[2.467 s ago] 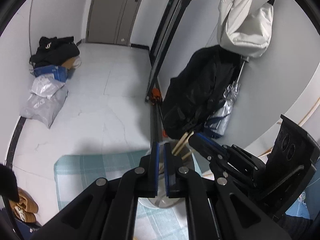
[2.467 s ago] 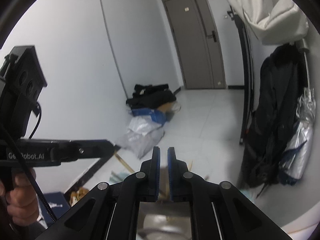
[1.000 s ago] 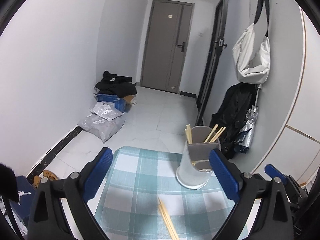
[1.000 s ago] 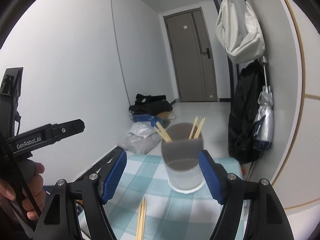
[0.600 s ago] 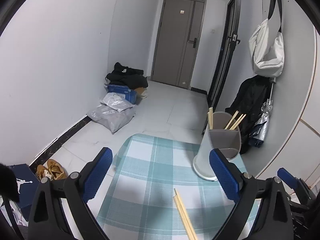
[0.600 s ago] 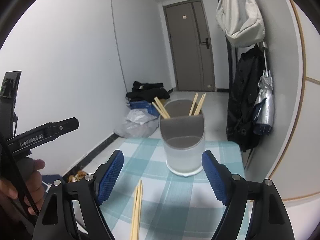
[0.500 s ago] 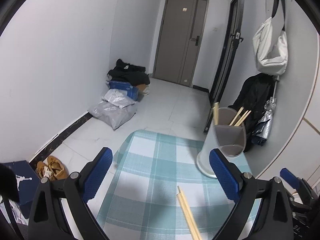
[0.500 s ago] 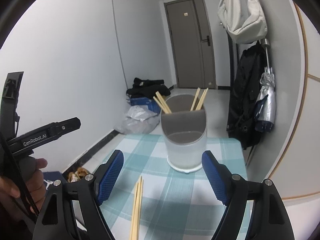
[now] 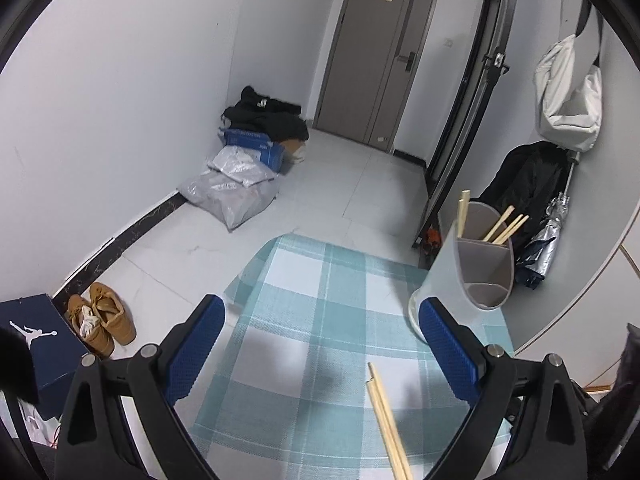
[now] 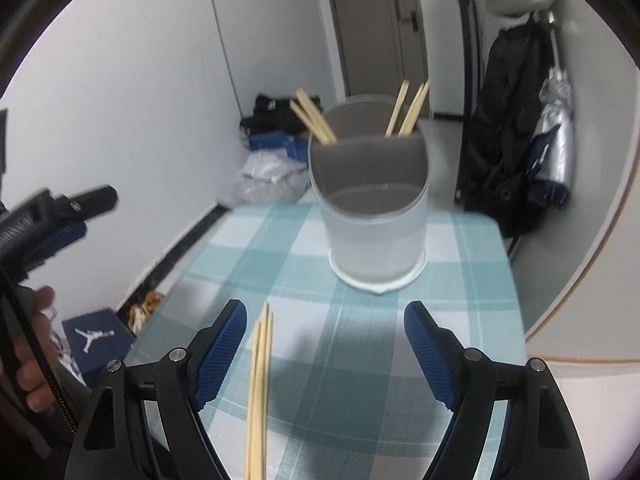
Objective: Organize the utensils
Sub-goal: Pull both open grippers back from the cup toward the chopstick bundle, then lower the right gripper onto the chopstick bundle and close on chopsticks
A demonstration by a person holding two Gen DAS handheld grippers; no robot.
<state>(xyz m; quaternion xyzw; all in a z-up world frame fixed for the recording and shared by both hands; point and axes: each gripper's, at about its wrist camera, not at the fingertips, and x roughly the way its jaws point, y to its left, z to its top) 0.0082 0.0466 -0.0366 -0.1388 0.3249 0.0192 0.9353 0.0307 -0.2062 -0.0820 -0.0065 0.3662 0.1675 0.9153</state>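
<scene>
We hold both tools above a small table covered with a teal-and-white checked cloth [image 9: 320,320]. Our left gripper [image 9: 320,344] has its blue-padded jaws spread wide with nothing between them, and our right gripper [image 10: 325,344] is likewise spread wide and empty. A loose pair of pale wooden chopsticks [image 10: 259,392] lies flat on the cloth near us; in the right wrist view it runs lengthwise just inside the right gripper's left finger, apart from the pad, while in the left wrist view the same pair [image 9: 388,420] lies between the two left fingers, closer to the right one. Farther off stands a frosted translucent plastic utensil holder with a grey inner divider [image 10: 372,216], upright on the cloth, directly ahead of the right gripper and beyond its fingertips; from the left gripper it sits to the far right [image 9: 472,272], just past the right fingertip. More wooden chopsticks [image 10: 408,110] lean inside its far compartment, tips sticking up above the rim, whereas the near compartment looks empty. At the left of the right wrist view a bare hand [image 10: 28,360] grips the left tool's handle.
</scene>
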